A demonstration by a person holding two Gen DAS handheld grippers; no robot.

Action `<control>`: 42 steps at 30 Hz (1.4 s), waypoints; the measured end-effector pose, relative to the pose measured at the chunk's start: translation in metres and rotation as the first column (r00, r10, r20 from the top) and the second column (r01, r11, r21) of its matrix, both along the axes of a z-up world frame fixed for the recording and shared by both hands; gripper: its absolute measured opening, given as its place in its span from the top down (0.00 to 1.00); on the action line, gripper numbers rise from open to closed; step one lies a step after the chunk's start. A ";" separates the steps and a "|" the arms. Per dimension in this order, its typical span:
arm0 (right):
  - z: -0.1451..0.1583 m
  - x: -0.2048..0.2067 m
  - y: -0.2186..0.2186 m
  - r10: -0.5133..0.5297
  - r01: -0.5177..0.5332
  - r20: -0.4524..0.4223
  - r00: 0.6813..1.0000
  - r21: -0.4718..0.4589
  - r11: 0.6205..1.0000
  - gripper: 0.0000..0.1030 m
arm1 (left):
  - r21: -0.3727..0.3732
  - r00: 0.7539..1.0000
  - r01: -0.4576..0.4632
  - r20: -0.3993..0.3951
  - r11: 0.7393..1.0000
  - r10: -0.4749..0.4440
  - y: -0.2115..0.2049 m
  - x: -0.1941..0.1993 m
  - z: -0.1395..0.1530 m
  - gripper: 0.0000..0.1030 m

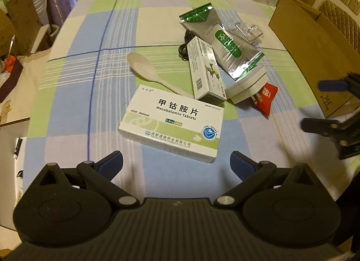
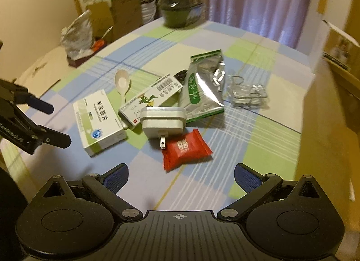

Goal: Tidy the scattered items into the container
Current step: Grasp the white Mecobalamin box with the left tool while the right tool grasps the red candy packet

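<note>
bare cloth [image 2: 191, 184] lies open ahead of my right gripper [image 2: 180, 179] up to the red packet [image 2: 185, 148]; beyond it the charger [image 2: 163, 120], boxes [image 2: 99, 119] and foil bag [image 2: 201, 88] crowd together, the carton [image 1: 315, 52] walling the right.

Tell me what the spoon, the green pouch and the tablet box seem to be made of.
Spoon: probably matte plastic, pale cream, no shine; ceramic is not excluded.
Green pouch: metallic foil, judging by its mirror-like silver creases.
Tablet box: thin printed cardboard, with sharp folded edges and a slightly glossy face.
</note>
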State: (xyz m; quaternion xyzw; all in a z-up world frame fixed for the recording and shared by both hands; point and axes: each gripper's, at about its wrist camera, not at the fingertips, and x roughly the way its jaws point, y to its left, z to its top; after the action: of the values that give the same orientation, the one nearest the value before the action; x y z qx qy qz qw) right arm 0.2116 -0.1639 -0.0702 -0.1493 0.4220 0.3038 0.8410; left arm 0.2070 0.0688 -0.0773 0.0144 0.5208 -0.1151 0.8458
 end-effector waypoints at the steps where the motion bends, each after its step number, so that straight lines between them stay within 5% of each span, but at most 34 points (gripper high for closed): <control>1: -0.005 0.006 0.002 0.012 -0.012 -0.002 1.000 -0.008 1.000 0.00 | -0.005 1.000 0.003 -0.008 1.000 -0.003 -0.001 0.004 -0.002 0.03; 6: -0.024 0.033 0.012 0.056 -0.056 -0.009 0.998 -0.034 0.998 0.00 | -0.043 0.998 0.007 -0.061 0.999 -0.010 -0.006 0.024 -0.012 0.03; 9: -0.035 0.044 0.015 0.096 -0.098 -0.041 0.995 -0.038 0.995 0.18 | -0.059 0.996 0.016 -0.081 0.998 -0.021 -0.009 0.035 -0.020 0.03; 16: -0.050 0.052 0.020 0.159 -0.161 -0.064 0.985 -0.029 0.987 0.18 | -0.070 0.996 0.054 -0.066 0.996 -0.058 -0.010 0.052 -0.033 0.03; 18: -0.053 0.053 0.022 0.169 -0.171 -0.065 0.984 -0.032 0.985 0.33 | -0.076 0.996 0.061 -0.063 0.995 -0.065 -0.008 0.056 -0.035 0.03; 24: -0.052 0.048 0.024 0.146 -0.146 -0.062 0.987 -0.008 0.989 0.47 | -0.125 0.997 -0.009 -0.080 0.992 -0.001 -0.003 0.067 -0.036 0.03; 30: -0.050 0.031 0.028 0.150 -0.150 -0.080 0.986 0.003 0.989 0.47 | -0.070 0.991 -0.100 -0.094 0.993 0.093 -0.016 0.072 -0.037 0.03; 38: -0.048 0.013 0.009 0.118 -0.121 -0.093 0.989 -0.031 0.992 0.46 | 0.067 0.992 0.078 -0.102 0.995 -0.071 -0.018 0.054 -0.030 0.22; 39: -0.048 0.011 0.007 0.114 -0.117 -0.093 0.989 -0.029 0.993 0.44 | 0.079 0.991 0.086 -0.106 0.993 -0.077 -0.014 0.050 -0.029 0.22; 40: -0.049 0.010 0.005 0.110 -0.113 -0.093 0.990 -0.026 0.993 0.29 | 0.082 0.992 0.085 -0.106 0.993 -0.076 -0.010 0.047 -0.029 0.22; 42: -0.049 0.007 0.003 0.097 -0.100 -0.082 0.992 -0.030 0.995 0.24 | 0.059 0.993 0.064 -0.105 0.996 -0.058 0.000 0.042 -0.029 0.22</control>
State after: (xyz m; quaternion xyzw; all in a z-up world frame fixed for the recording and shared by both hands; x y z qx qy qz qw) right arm 0.2190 -0.1611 -0.1196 -0.1722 0.4527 0.3435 0.8047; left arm 0.2488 0.0685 -0.1064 0.0506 0.5664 -0.1252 0.8130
